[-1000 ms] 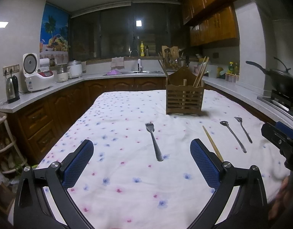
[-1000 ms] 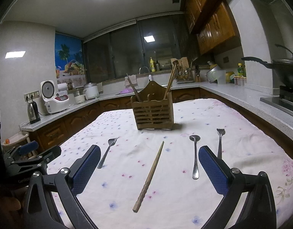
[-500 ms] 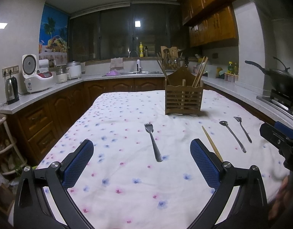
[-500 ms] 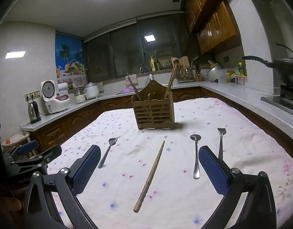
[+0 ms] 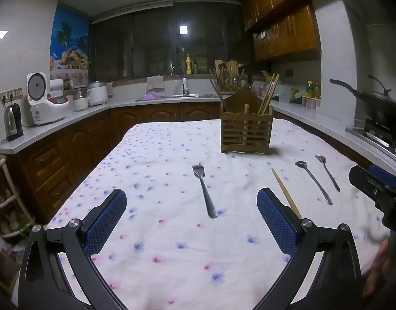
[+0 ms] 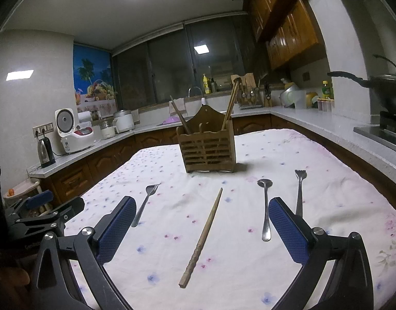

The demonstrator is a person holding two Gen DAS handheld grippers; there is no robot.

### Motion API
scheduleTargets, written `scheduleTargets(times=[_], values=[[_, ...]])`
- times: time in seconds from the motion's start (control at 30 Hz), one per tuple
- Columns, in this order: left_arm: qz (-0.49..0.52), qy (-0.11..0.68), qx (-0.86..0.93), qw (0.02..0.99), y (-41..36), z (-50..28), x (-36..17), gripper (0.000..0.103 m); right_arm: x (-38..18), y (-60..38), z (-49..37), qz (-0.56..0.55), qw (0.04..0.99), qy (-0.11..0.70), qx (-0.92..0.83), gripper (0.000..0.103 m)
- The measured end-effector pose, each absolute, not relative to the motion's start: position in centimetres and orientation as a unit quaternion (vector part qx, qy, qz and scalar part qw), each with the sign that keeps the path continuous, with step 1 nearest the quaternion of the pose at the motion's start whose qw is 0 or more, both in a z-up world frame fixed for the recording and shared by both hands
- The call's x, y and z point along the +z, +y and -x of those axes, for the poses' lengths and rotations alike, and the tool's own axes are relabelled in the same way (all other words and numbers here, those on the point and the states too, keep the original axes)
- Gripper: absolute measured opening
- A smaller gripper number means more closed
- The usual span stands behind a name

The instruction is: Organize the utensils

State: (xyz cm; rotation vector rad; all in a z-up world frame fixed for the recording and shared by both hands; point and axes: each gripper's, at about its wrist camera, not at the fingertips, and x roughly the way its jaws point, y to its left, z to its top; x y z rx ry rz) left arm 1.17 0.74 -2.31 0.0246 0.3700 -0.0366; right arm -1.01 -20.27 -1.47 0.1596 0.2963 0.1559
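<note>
Both claws, left gripper (image 5: pixel 188 218) and right gripper (image 6: pixel 201 226), spread wide, empty, over the tabletop's (image 6: pixel 236 258) near edge; chopstick (image 6: pixel 203 236) lies loose.

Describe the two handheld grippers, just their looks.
Both match: the left gripper and right gripper have black angular linkage frames with silver pivot bolts and two fingers faced with blue cross-hatched pads. No cables show. The left gripper's side bears partial white lettering in the right view.
</note>
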Motion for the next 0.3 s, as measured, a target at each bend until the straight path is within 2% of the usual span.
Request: scheduleTargets(times=[0.3], values=[[-0.010,0.199,-0.029,0.979,0.42,-2.09,-2.79,0.103,-1.99,-19.82,1.12,-0.083,0.981,0.158,0.079,0.103]])
